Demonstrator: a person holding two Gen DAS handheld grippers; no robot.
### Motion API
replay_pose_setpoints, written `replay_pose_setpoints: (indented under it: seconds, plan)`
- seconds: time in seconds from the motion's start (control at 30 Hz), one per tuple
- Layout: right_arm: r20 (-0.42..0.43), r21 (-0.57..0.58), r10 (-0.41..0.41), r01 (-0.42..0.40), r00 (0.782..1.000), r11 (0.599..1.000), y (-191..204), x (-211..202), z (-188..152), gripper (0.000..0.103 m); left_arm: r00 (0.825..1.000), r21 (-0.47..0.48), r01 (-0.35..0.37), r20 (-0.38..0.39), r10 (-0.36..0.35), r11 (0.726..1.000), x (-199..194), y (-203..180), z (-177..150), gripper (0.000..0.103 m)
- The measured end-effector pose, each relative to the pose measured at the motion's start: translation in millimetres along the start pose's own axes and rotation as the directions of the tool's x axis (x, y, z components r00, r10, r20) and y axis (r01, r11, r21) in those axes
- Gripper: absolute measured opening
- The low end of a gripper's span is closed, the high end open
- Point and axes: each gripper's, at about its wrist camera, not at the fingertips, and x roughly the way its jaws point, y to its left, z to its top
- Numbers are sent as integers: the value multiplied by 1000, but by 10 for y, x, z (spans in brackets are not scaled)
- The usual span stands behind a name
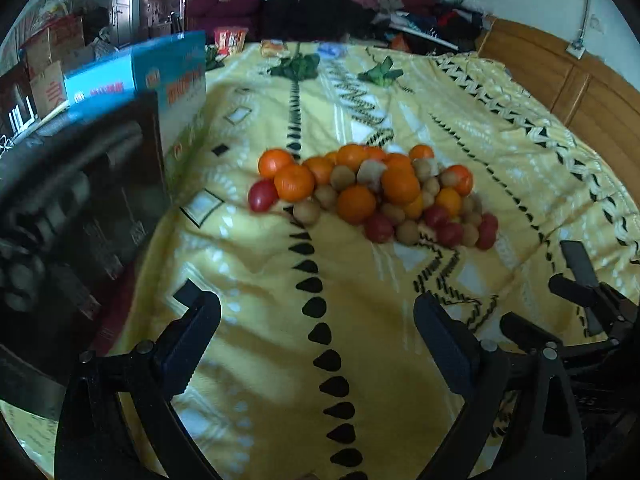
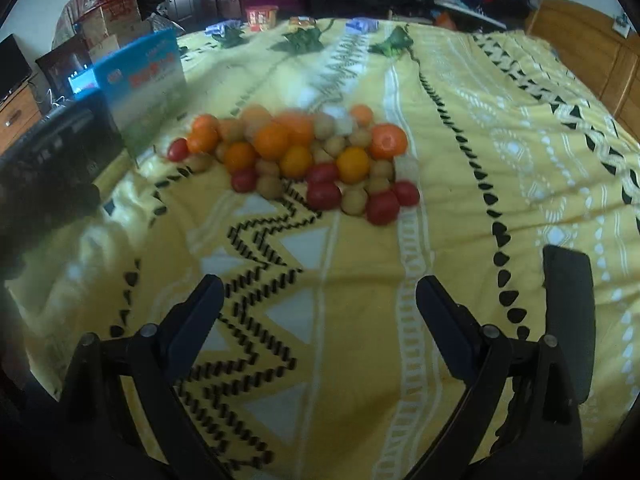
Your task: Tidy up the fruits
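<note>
Both grippers, left point(image 1: 316, 328) and right point(image 2: 320, 308), fingers wide apart, empty. We see fruit pile point(image 1: 372, 192) on bed point(image 1: 520, 184), well ahead; long axis crosswise. Right looks nearer, we judge.

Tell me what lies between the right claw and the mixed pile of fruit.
Only bare yellow patterned blanket lies between the right claw and the mixed fruit pile, seen in the right wrist view.

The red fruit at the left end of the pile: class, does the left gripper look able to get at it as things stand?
Probably yes. The left gripper is open and empty, with only bare yellow blanket between it and the red fruit. That fruit sits at the pile's edge; the blue box stands off to the side.
</note>
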Motion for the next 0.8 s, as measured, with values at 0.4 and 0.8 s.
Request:
replay_pose_setpoints:
  seconds: [0.4,0.8]
  plan:
    - [-43,85,18,-14,999,996,-203,423,-181,103,990,1,-119,-77,119,993,519,23,-218,103]
    - [-21,82,30,-29,999,996,-215,482,-220,103,991,-1,-121,-55,121,993,574,18,-202,103]
